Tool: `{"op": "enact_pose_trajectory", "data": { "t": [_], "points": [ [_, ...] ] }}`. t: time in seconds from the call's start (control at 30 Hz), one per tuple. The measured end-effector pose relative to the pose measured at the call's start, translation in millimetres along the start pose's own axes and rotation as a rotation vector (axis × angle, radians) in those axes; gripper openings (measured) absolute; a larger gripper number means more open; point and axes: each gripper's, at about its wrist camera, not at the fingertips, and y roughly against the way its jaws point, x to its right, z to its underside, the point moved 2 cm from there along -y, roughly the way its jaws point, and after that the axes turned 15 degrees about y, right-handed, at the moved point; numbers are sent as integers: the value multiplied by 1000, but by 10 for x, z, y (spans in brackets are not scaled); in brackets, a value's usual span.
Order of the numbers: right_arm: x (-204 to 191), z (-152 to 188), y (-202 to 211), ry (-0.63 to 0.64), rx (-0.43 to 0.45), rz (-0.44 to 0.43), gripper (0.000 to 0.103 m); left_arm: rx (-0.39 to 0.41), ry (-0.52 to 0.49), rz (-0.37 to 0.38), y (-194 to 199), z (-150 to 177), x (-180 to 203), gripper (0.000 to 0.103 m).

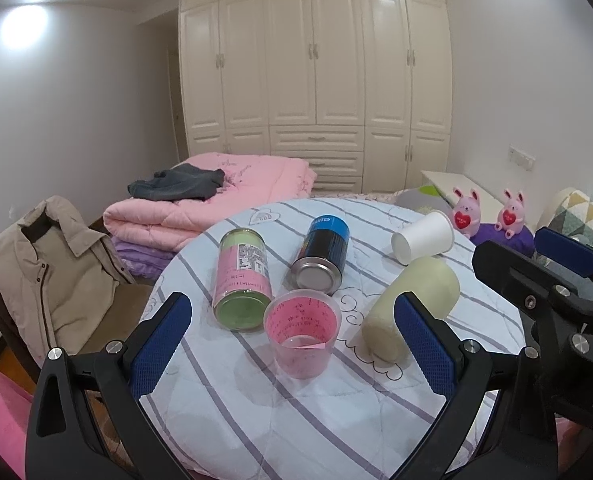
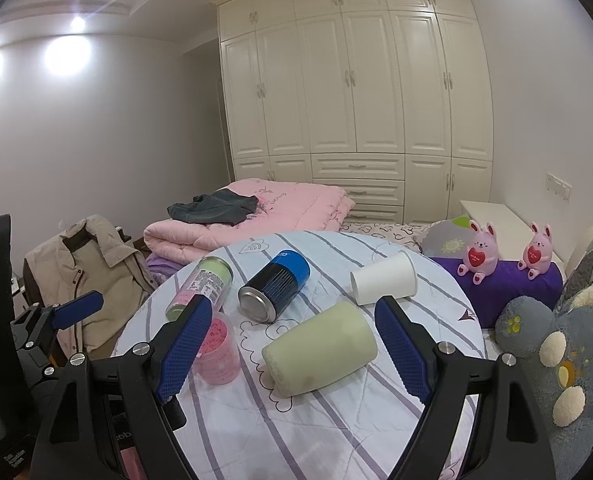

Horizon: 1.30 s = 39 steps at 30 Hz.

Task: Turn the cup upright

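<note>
A clear plastic cup with pink paper inside (image 1: 302, 332) stands upright on the round striped table (image 1: 296, 412), between my open left gripper's (image 1: 292, 344) blue pads. A pale green cup (image 2: 320, 356) lies on its side, just ahead of my open, empty right gripper (image 2: 296, 340); it also shows in the left wrist view (image 1: 412, 304). A white paper cup (image 2: 384, 284) lies on its side farther back right, also seen in the left wrist view (image 1: 422, 236). The pink cup (image 2: 218, 352) is partly hidden behind my right gripper's left finger.
A pink-and-green can (image 1: 242, 280) and a blue-and-black can (image 1: 324, 256) lie on their sides mid-table. A chair with a beige jacket (image 1: 52, 280) stands left. Folded pink quilt (image 1: 216, 204) behind; plush toys (image 2: 482, 256) and pillows on the right.
</note>
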Motion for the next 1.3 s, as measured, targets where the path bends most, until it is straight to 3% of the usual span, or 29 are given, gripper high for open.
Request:
{"op": "enact_pose_trajectory", "data": {
  "t": [0.63,0.87,1.3],
  "points": [
    [-16,7,-28,6,-9,-5,85,-6,-13,-18,-23,28,-9,102],
    [-14,19,-30,7,-13,-5,85,-36,46,14,-72,20,-95,102],
    [-6,29,-44,19,-21,-6,85,-7,17,-19,-76,42,-82,102]
  ]
}}
